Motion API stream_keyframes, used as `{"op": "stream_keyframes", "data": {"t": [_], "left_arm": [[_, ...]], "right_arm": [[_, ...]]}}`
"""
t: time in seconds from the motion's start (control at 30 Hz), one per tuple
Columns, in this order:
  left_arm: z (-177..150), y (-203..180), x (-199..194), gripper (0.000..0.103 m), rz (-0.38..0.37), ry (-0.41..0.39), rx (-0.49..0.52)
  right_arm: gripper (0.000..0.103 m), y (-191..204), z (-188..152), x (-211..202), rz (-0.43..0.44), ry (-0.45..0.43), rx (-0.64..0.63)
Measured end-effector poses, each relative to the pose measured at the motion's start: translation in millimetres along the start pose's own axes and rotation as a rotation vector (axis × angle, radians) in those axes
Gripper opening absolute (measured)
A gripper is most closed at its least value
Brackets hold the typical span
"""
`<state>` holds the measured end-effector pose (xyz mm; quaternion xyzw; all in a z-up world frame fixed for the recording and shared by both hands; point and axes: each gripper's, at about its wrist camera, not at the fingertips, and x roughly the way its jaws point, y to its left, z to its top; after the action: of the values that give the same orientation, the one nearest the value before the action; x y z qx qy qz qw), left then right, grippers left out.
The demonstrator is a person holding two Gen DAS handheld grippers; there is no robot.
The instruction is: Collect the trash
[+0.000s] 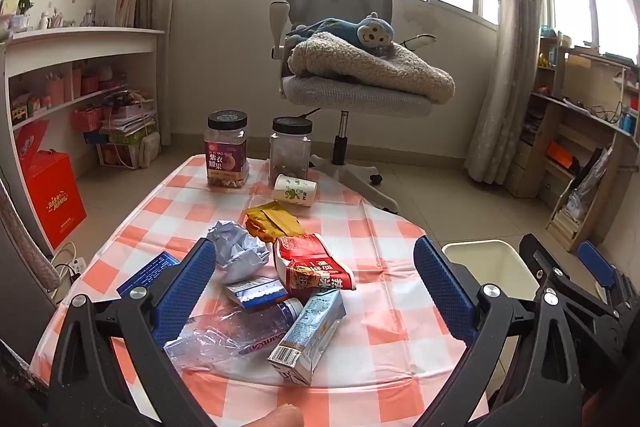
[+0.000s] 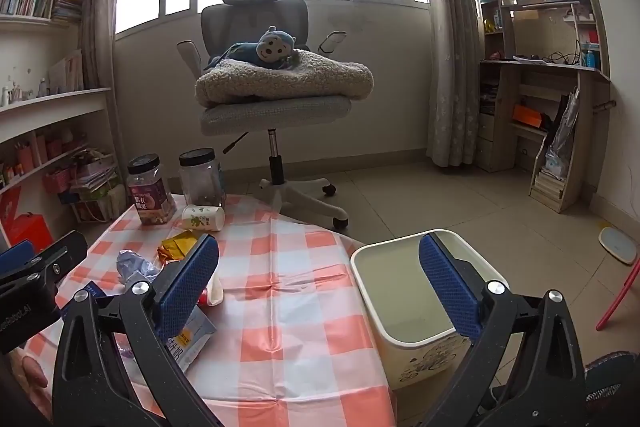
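Trash lies on a round table with an orange-checked cloth [image 1: 372, 227]: a crumpled paper ball [image 1: 238, 247], a red snack bag [image 1: 312, 267], a yellow wrapper [image 1: 272, 221], a paper cup on its side [image 1: 295, 190], a milk carton [image 1: 308, 335], a crushed plastic bottle [image 1: 236, 335] and a small blue box [image 1: 256, 291]. My left gripper [image 1: 316, 279] is open above the pile, empty. My right gripper [image 2: 320, 275] is open and empty, over the table edge beside a cream bin [image 2: 404, 299]. The bin also shows in the left wrist view [image 1: 492, 267].
Two black-lidded jars [image 1: 226, 149] [image 1: 291, 147] stand at the table's far edge. A blue box [image 1: 148, 273] lies by the left finger. An office chair [image 1: 352, 67] with a blanket and plush toy stands behind the table. Shelves line both walls.
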<state>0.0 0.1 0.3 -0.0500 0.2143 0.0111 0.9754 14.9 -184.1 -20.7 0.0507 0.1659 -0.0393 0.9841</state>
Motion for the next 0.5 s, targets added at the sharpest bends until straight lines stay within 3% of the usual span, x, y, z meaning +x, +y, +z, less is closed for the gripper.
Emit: {"op": "stream_keyframes", "data": {"t": [0.5], "left_arm": [[-2, 5, 4, 0.096, 0.001, 0.018, -0.014]], "right_arm": [[0.096, 9, -8, -2, 0.026, -0.014, -0.001]]}}
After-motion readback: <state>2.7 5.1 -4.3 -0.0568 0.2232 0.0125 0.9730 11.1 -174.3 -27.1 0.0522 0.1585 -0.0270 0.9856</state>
